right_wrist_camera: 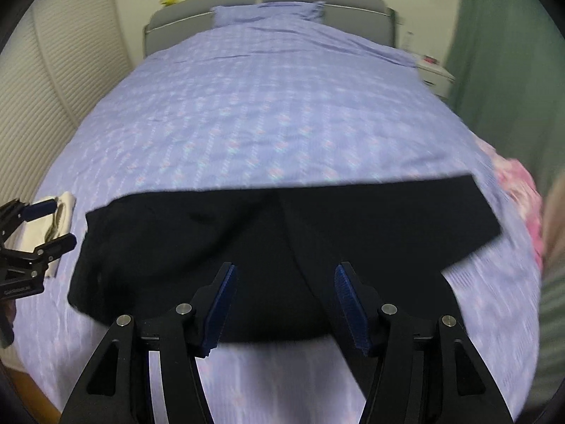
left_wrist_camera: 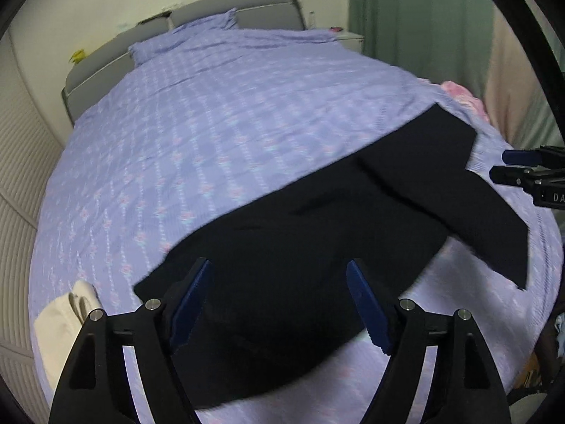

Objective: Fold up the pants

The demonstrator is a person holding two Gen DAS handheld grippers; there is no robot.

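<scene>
Black pants [left_wrist_camera: 317,233] lie spread across the near end of a bed with a lilac patterned cover [left_wrist_camera: 212,123]. In the left wrist view their legs run up to the right, one leg [left_wrist_camera: 487,219] splayed toward the bed's edge. My left gripper [left_wrist_camera: 279,275] hangs above the pants with its blue pads apart and nothing between them. The right wrist view shows the pants [right_wrist_camera: 282,247] as a wide black band. My right gripper [right_wrist_camera: 284,279] hovers over their middle, open and empty. Each gripper also shows in the other's view: the right gripper [left_wrist_camera: 508,166], the left gripper [right_wrist_camera: 53,222].
A folded cream garment [left_wrist_camera: 67,321] lies on the bed's near left corner. Pink floral fabric [right_wrist_camera: 519,190] sits at the right edge. A grey headboard [right_wrist_camera: 268,3] and a lilac pillow [right_wrist_camera: 268,14] are at the far end. Green curtains [left_wrist_camera: 416,17] hang on the right.
</scene>
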